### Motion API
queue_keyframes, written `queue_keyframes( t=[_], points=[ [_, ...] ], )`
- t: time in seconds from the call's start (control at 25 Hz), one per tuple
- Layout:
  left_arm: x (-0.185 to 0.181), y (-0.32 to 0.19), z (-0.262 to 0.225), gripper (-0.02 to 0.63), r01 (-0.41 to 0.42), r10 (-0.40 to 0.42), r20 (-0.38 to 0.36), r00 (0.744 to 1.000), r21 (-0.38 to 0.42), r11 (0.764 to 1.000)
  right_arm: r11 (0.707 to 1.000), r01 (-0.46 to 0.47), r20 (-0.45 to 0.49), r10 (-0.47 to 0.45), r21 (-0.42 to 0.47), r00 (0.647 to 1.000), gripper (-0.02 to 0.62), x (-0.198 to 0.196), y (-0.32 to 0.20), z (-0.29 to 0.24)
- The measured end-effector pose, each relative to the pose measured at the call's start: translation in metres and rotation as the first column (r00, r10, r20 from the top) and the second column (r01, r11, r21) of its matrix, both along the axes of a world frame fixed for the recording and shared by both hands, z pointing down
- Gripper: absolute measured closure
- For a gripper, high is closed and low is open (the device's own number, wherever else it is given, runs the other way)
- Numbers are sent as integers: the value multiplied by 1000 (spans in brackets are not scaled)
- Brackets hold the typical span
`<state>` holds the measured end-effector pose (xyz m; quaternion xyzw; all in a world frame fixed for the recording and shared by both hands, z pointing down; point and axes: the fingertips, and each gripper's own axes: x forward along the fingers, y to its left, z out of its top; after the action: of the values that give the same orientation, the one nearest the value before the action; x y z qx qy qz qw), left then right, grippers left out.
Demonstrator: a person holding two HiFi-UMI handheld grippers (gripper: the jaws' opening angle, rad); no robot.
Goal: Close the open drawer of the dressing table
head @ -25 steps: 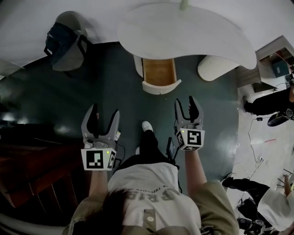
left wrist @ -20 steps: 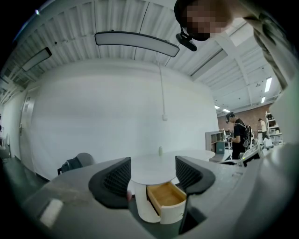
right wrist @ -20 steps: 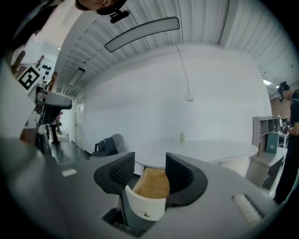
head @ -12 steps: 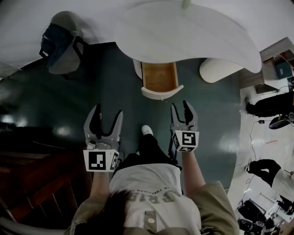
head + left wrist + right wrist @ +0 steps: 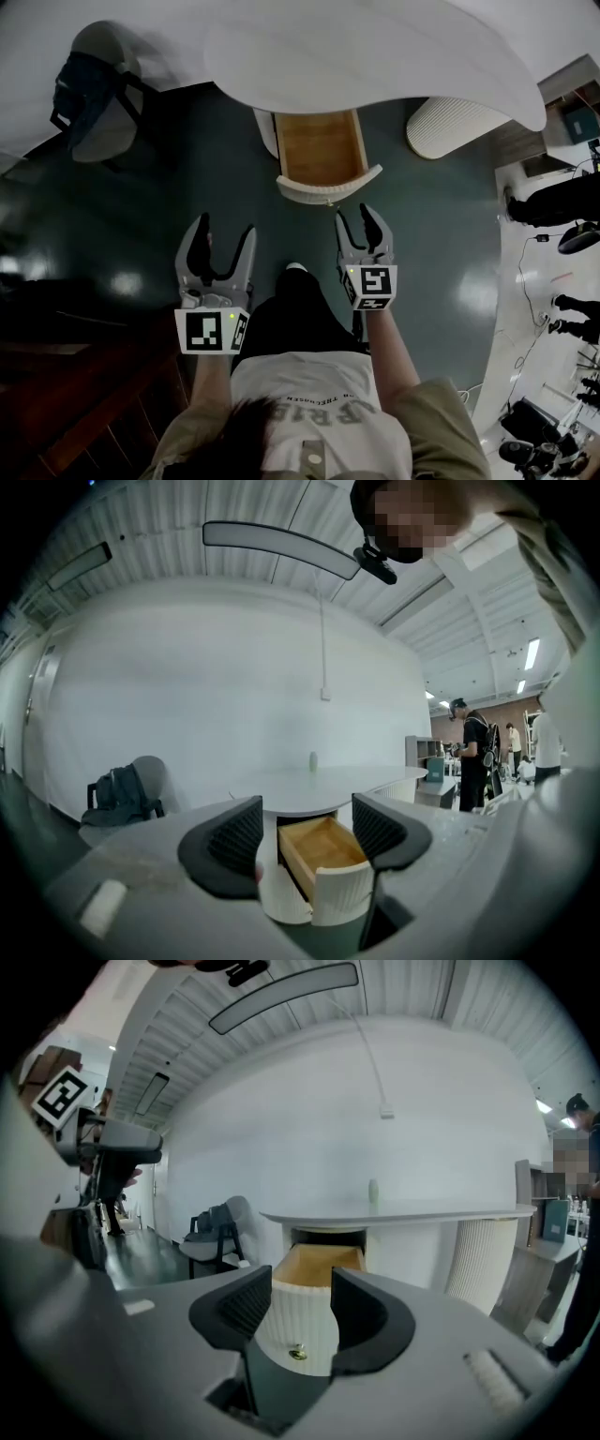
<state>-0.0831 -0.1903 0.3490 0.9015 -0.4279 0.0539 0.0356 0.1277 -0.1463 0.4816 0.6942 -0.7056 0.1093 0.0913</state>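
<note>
- Grippers, nearest me: the left gripper [image 5: 223,228] holds its jaws wide apart, with nothing between them.
- The right gripper [image 5: 358,217] also has its jaws apart. They have just been closing slightly and grip nothing.
- Just ahead of the right gripper I see the open drawer [image 5: 330,186], with a pale wooden interior, a white ribbed curved front and a small brass knob [image 5: 297,1354].
- The drawer projects from under the white curved dressing table [image 5: 375,56].
- Far left stands a grey chair [image 5: 89,103] carrying a dark bag.

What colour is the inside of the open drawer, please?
The drawer is light wood-brown inside; head view.
</note>
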Motion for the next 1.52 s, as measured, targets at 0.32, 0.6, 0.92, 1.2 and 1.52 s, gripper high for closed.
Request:
queue_keyframes(
  t=[0.32,0.6,0.92,1.2,1.52],
  points=[
    [14,-8,77,293,-12,12,-10,1000,3,1000,998,-35,-28,34,-59,999,391,4,-19,84],
    [13,-12,124,293,9,-9,-21,1000,-6,1000,998,-26,-22,24,-56,999,394,1,-34,126],
    [6,-15,152,293,37,-36,-26,999,19,999,999,-16,-29,17,30,999,409,-1,-43,141],
    [0,-12,177,293,53,-52,-28,998,36,998,995,-9,-70,16,101,997,422,-4,-41,142],
    [4,-12,202,293,56,-52,-57,997,68,996,980,-24,-97,44,198,994,488,-8,-40,137]
  ],
)
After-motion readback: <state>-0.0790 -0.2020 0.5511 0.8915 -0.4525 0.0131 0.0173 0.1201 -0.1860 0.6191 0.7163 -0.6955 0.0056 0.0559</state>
